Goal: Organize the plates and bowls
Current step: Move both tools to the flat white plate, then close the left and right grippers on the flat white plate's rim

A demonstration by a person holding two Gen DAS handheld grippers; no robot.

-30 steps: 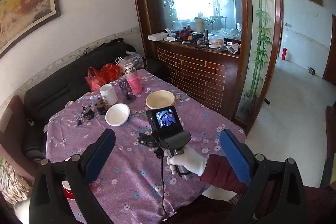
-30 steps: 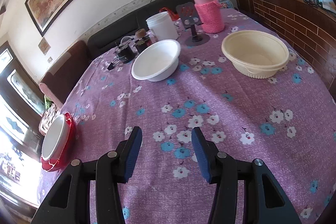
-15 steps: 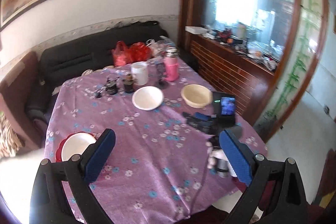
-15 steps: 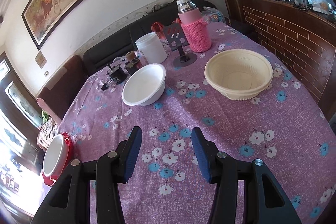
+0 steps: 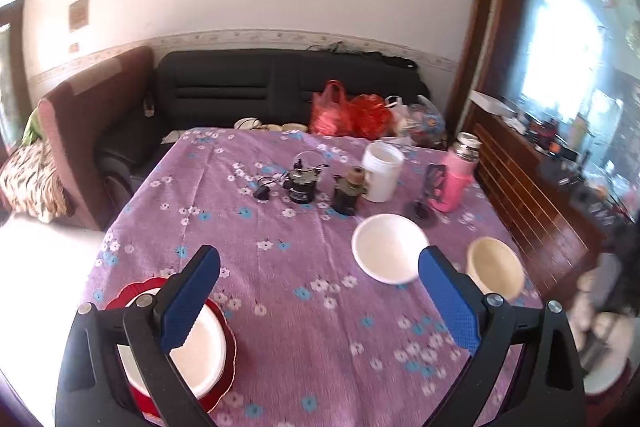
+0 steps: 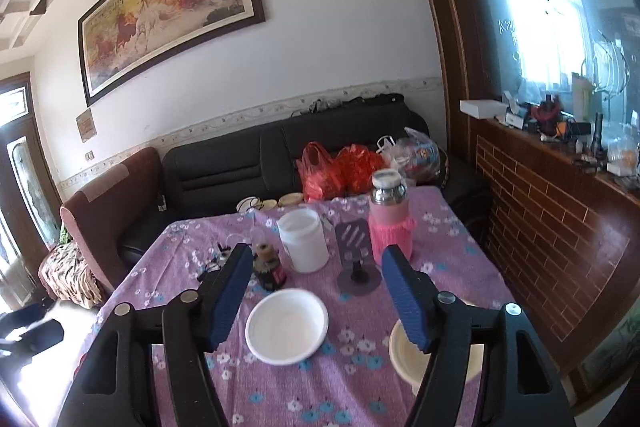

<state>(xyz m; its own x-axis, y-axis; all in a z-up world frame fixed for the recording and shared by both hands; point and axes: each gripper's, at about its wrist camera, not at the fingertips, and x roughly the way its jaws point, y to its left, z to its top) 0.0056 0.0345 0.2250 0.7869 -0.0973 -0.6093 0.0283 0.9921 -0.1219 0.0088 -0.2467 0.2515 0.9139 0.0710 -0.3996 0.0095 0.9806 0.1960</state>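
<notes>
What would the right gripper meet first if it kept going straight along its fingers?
Probably the white bowl: it lies on the tablecloth between the open right gripper fingers, just ahead. Height above the table is unclear, so it might pass over toward the phone stand.

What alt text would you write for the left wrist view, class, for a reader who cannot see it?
An open, empty left gripper hovers over a purple floral tablecloth. A white plate sits on a red plate under its left finger; a white bowl and cream bowl lie ahead right.
</notes>
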